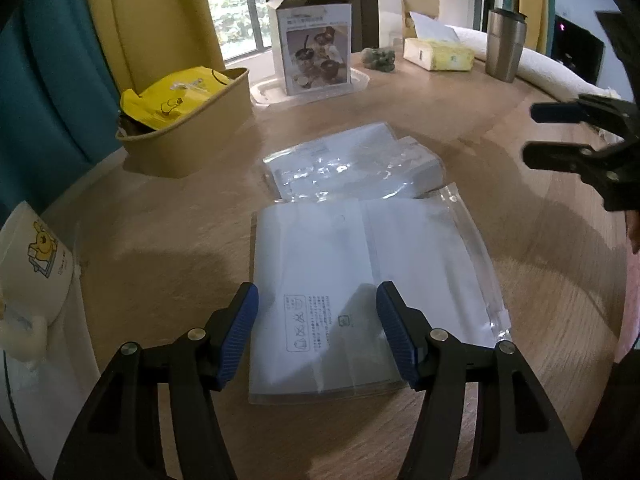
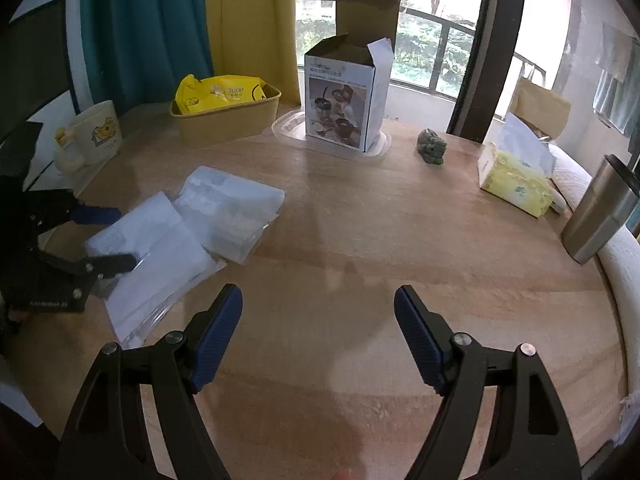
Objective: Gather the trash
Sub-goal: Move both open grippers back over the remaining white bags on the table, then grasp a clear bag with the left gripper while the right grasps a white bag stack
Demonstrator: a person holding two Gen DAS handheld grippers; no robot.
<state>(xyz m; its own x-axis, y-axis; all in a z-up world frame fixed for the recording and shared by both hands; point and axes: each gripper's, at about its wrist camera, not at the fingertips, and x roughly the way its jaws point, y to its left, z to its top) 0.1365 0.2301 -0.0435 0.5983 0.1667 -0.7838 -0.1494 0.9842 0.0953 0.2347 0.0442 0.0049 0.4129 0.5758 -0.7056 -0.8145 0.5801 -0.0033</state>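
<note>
Two handheld grippers angle downward. The left gripper [image 1: 317,334] has its blue-padded jaws spread apart, nothing pressed between them. The right gripper [image 2: 319,336] is spread wide, gripping nothing.

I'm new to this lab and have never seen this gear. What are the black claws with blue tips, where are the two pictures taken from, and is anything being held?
They are hand-held two-finger grippers, each carrying a camera that looks along its fingers. One picture is from the left gripper, open above a flat plastic bag; the other from the right gripper, open over the bare wooden table. Nothing is held. Also there: a second plastic bag, a tan bin and an open carton.
</note>
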